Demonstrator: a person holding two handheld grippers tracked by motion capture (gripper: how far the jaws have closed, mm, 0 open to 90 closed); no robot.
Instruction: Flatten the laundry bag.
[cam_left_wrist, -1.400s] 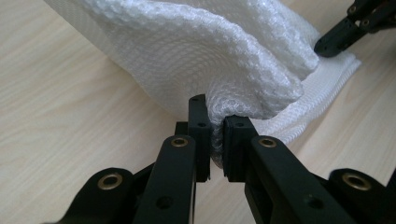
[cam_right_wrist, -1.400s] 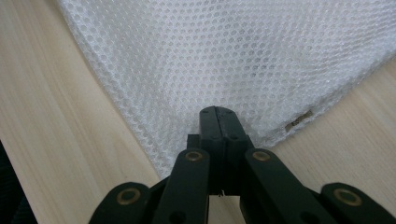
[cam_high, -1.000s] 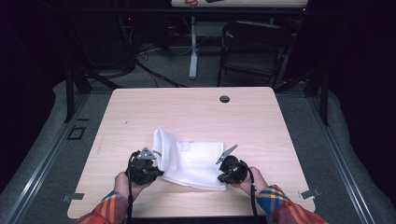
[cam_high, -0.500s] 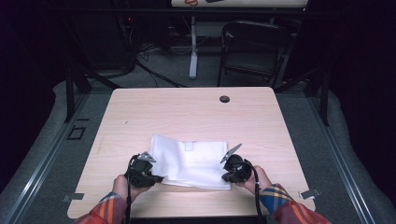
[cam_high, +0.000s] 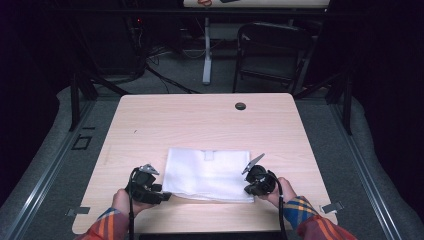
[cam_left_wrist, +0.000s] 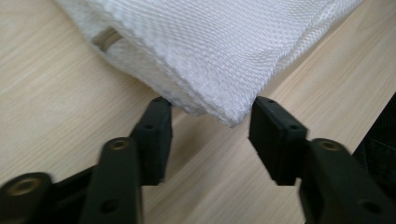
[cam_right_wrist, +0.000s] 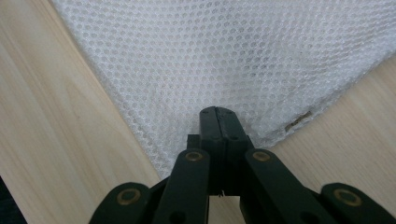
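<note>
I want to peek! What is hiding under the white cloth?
The white cloth lies folded flat on the wooden table. Its own layers show at the corner. Anything beneath is covered.

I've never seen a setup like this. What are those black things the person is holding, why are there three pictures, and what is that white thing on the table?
No robot here: a person holds a black two-jaw tool in each hand. The high view looks down on the light wooden table from above; the other two pictures come from small cameras riding on each tool, looking along its jaws. On the table lies a folded white mesh cloth. The left tool has its jaws open, standing on either side of the cloth's near corner without touching it. The right tool has its jaws closed at the cloth's opposite near corner, seemingly pinching the edge.
</note>
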